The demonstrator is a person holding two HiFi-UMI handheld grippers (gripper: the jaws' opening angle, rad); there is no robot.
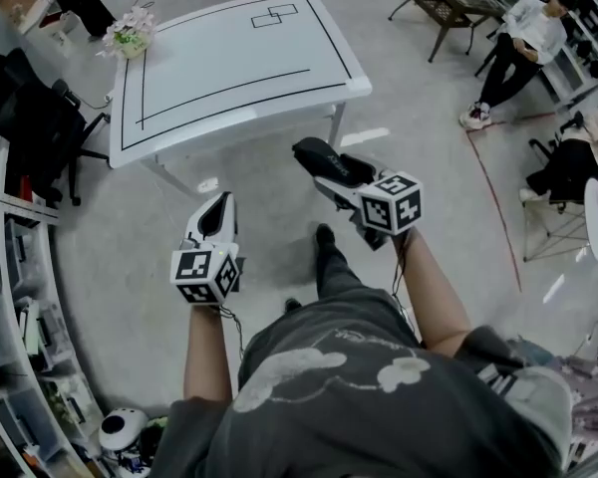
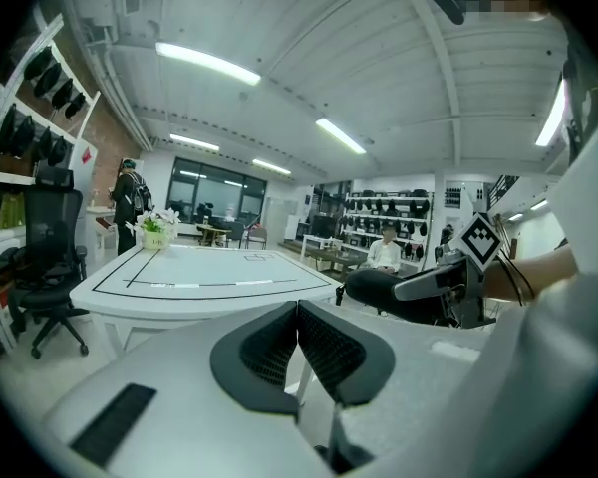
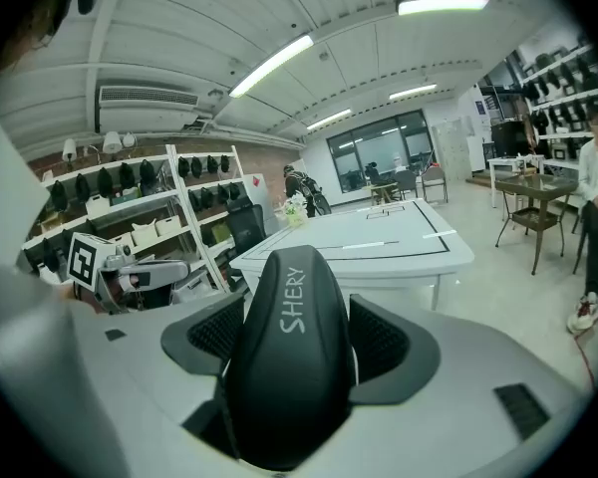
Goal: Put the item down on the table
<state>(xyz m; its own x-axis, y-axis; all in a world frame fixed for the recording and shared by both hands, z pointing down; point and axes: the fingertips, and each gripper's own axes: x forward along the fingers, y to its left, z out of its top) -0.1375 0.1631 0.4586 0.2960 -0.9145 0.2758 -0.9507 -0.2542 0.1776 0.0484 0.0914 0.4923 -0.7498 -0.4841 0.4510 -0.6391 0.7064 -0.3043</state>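
A black oblong case (image 3: 291,352) printed SHERY sits between the pads of my right gripper (image 1: 331,170), which is shut on it. In the head view the case (image 1: 319,154) hangs in the air above the floor, just short of the front right corner of the white table (image 1: 229,73). My left gripper (image 1: 219,207) is held lower and to the left, also off the table. Its jaws (image 2: 297,312) are shut with nothing between them. The table top carries black outline markings and a small pot of flowers (image 1: 130,36) at its far left corner.
A black office chair (image 1: 40,127) and storage shelves (image 1: 10,307) stand along the left. A seated person (image 1: 518,38) and a dark metal table (image 1: 448,3) are at the far right. A red line (image 1: 493,207) runs across the floor on the right.
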